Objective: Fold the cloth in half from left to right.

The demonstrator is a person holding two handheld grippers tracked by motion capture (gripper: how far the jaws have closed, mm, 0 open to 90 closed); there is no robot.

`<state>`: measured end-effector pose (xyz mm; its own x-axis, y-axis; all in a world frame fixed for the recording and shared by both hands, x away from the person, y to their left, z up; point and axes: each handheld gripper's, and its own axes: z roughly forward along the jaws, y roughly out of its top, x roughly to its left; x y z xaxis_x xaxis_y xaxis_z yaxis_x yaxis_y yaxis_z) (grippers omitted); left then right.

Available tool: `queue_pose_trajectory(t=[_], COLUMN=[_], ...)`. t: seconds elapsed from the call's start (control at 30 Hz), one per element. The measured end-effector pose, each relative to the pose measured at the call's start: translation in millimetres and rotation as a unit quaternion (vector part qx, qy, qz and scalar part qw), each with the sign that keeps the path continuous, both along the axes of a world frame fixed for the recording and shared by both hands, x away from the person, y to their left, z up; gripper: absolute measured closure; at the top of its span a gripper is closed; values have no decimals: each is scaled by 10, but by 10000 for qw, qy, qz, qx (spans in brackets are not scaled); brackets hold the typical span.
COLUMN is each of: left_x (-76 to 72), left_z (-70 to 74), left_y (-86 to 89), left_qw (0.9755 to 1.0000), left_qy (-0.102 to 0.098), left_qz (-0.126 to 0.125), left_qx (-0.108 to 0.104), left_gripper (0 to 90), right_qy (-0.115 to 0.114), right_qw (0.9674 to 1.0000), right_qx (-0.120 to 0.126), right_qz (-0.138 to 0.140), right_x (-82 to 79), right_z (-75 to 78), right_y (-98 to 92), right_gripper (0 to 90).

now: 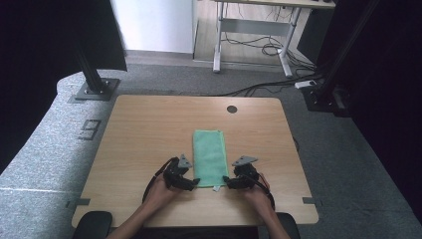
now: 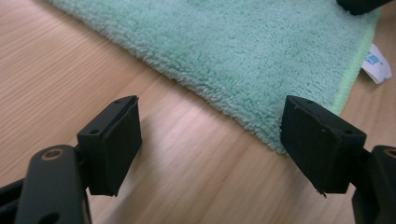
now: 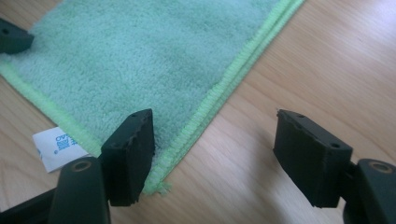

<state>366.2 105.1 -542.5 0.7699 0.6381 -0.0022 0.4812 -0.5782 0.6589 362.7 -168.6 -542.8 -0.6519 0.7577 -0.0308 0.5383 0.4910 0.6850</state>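
A green folded towel (image 1: 209,156) lies lengthwise on the wooden table (image 1: 149,129), its near end toward the person. My left gripper (image 1: 193,184) is open at the towel's near left corner, its jaws low over the table and straddling the towel's edge (image 2: 233,112). My right gripper (image 1: 228,182) is open at the near right corner; one jaw stands over the stitched corner (image 3: 187,140), the other over bare wood. A white care label (image 3: 56,147) sticks out from the near edge. Nothing is held between either pair of jaws.
A round dark grommet (image 1: 232,109) sits near the table's far edge. Beyond the table stand black frame posts (image 1: 92,74) and a desk with cables (image 1: 259,45) on the floor. Bare wood lies left and right of the towel.
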Motion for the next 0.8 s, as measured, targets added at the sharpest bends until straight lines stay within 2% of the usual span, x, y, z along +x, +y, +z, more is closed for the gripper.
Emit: queue_pose_trajectory(t=[0.1,0.23,0.53,0.8], left_x=[40,94,237,260], left_z=[0,2,0,-11], left_y=[98,187,352,386], left_qw=[10000,9998,9994,9994], left_qy=[18,45,101,59], left_qz=[83,172,320,332], left_qx=[-14,-10,-31,-85], left_gripper=[208,204,176,174], right_qy=[-58,-116,66,44], right_qw=[9999,9998,9997,9996], right_qx=[-19,-39,244,267], right_qz=[115,166,35,14], right_x=[31,64,240,273], right_z=[3,2,-52,-62], right_y=[103,204,305,331], right_gripper=[329,317,181,165])
